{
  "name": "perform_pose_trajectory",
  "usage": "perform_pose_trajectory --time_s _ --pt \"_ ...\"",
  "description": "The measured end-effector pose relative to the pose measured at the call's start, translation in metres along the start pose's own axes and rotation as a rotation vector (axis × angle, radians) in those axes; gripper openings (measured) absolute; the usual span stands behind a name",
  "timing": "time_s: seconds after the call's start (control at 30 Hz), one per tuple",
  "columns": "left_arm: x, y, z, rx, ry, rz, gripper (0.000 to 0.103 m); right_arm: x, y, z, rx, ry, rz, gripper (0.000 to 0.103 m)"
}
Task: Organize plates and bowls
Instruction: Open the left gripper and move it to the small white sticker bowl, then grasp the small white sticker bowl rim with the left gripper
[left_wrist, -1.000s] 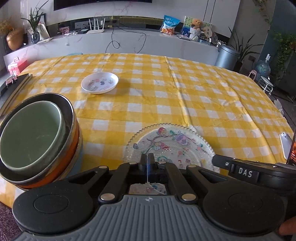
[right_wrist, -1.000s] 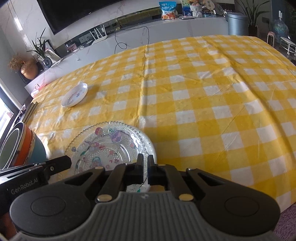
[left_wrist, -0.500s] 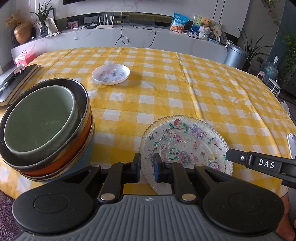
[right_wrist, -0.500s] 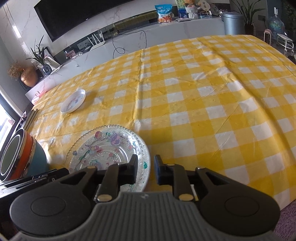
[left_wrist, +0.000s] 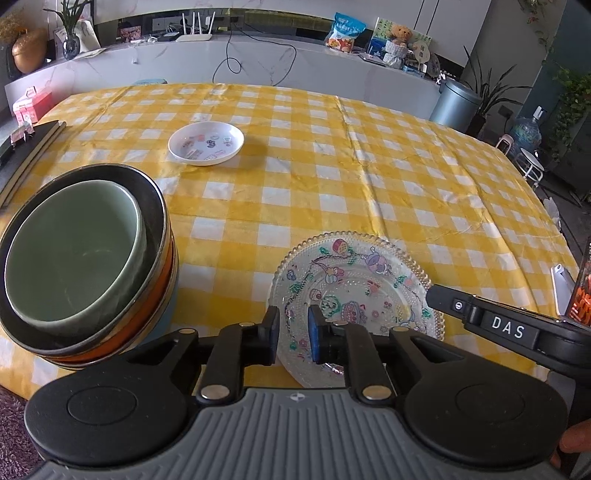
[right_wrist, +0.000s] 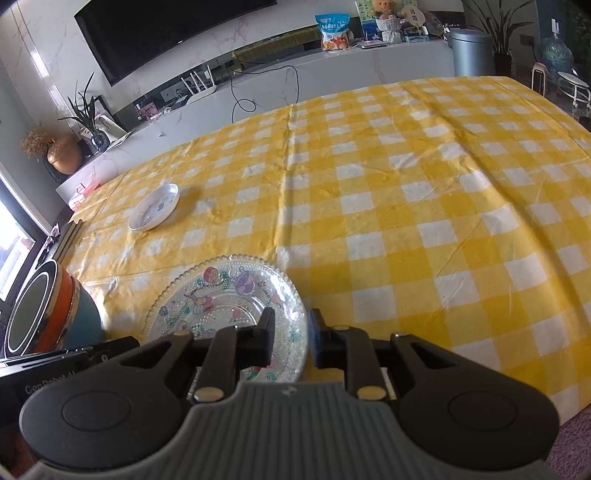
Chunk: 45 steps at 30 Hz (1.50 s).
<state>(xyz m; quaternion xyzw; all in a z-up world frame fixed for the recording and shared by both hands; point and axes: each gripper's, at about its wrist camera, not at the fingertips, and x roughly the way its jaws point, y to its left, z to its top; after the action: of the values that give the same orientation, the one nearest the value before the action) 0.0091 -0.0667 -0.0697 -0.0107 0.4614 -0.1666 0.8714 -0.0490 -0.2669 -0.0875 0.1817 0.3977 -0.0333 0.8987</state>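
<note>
A clear glass plate with cartoon prints lies flat on the yellow checked tablecloth near the front edge. My left gripper hovers over its left near rim with its jaws opening, pads clear of the glass. My right gripper hangs over the right near rim, jaws also opening, nothing pressed. One finger of the right gripper shows in the left wrist view. A stack of nested bowls, green one on top, stands to the left. A small white plate sits farther back.
Dark notebooks and a pink box lie at the far left. A white counter with a router, snacks and plants runs behind the table. A metal bin stands at the back right. The table's front edge is just under both grippers.
Both grippers went from shut on the glass plate's near rim to open, letting it go. The plate now rests flat, and both views have pulled back slightly.
</note>
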Motion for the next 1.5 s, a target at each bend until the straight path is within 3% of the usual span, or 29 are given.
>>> perform_pose_trajectory --time_s 0.13,0.43,0.73,1.0,1.2,1.5 --pt "-0.007 0.004 0.013 0.013 0.019 -0.029 0.022 0.0 0.012 0.007 -0.053 -0.011 -0.004 0.038" --pt "-0.026 0.037 0.069 0.066 0.009 -0.067 0.028 0.02 0.041 0.034 -0.098 0.009 0.056 0.042" --pt "-0.014 0.074 0.126 0.163 0.053 0.009 0.029 0.057 0.08 0.062 -0.121 0.05 0.106 0.044" --pt "0.023 0.093 0.153 0.249 0.1 0.032 0.029 0.101 0.114 0.09 -0.15 0.091 0.11 0.045" --pt "0.064 0.114 0.174 0.243 0.144 0.01 0.029 0.135 0.129 0.107 -0.146 0.114 0.091 0.049" --pt "0.119 0.135 0.19 0.246 0.175 -0.001 0.029 0.179 0.142 0.126 -0.115 0.119 0.075 0.039"
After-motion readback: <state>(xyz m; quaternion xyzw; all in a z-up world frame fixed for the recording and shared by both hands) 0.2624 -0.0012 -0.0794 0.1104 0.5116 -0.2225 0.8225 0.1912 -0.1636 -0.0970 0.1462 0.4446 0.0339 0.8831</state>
